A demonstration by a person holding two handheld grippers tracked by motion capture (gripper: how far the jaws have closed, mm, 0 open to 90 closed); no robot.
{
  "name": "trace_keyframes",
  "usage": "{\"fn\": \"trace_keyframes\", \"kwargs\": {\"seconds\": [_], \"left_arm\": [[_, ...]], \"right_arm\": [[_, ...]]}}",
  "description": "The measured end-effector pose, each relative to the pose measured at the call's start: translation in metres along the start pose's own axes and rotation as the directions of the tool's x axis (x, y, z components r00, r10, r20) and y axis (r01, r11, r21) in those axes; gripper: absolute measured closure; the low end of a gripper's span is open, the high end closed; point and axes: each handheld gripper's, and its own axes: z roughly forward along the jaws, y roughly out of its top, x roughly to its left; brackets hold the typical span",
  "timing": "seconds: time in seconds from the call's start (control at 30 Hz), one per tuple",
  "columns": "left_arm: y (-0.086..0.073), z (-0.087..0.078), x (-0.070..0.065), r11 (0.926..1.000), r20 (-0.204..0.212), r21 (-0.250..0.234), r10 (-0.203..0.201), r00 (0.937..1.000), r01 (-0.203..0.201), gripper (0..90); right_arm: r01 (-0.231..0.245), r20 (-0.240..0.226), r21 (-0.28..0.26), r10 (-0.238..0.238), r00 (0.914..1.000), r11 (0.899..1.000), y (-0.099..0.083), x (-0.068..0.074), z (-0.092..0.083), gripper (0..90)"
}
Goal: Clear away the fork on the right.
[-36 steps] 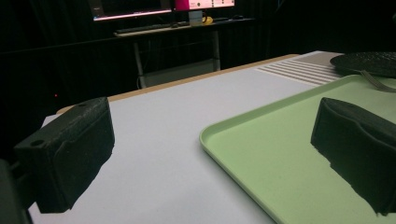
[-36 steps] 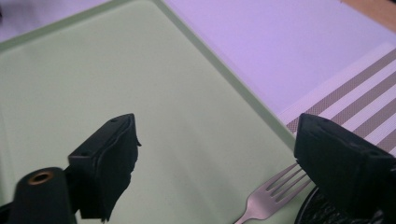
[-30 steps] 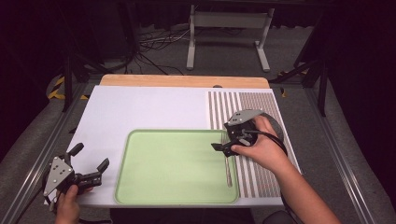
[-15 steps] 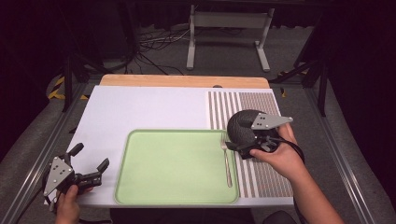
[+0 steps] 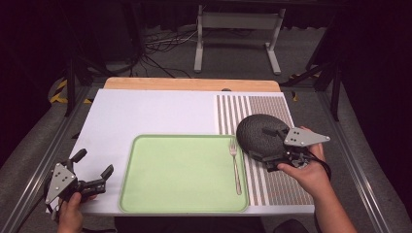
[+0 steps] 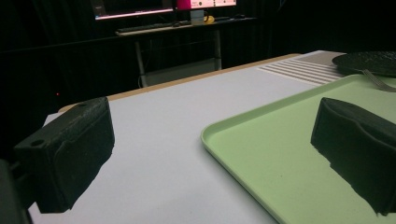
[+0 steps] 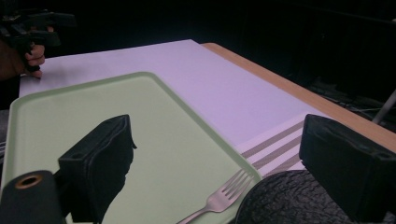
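Tray (image 5: 184, 174) sits centre-near on the white table (image 5: 145, 116), bare but for the fork (image 5: 235, 167) along its right edge. Black plate (image 5: 260, 136) now lies right of the tray on the striped mat (image 5: 272, 109), overlapping the tray's far-right corner. Right gripper (image 5: 279, 160) has swung right across the plate over the last second, jaws spread wide, holding nothing; judged to be lining up on the plate. Left gripper (image 5: 92, 179) unmoved at near-left, jaws apart, empty.
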Motion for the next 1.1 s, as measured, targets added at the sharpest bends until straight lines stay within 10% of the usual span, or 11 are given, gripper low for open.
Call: {"fn": "trace_keyframes", "kwargs": {"seconds": [0.3,0.73,1.1], "left_arm": [[0.0,0.0,0.0,1.0,-0.002,-0.001,0.003,1.0,-0.003,0.2],[0.0,-0.001,0.0,1.0,0.001,-0.001,-0.001,1.0,0.001,0.2],[0.0,0.0,0.0,1.0,-0.004,-0.003,-0.001,1.0,0.001,0.2]], "right_arm": [[0.002,0.06,-0.15,0.007,0.9982,0.989,-0.027,-0.006,-0.021,10.6],[-0.025,0.094,-0.17,0.041,0.9947,0.985,-0.065,-0.015,-0.035,11.9],[-0.069,0.107,-0.083,0.078,0.9913,0.994,-0.103,-0.023,-0.028,13.7]]}}
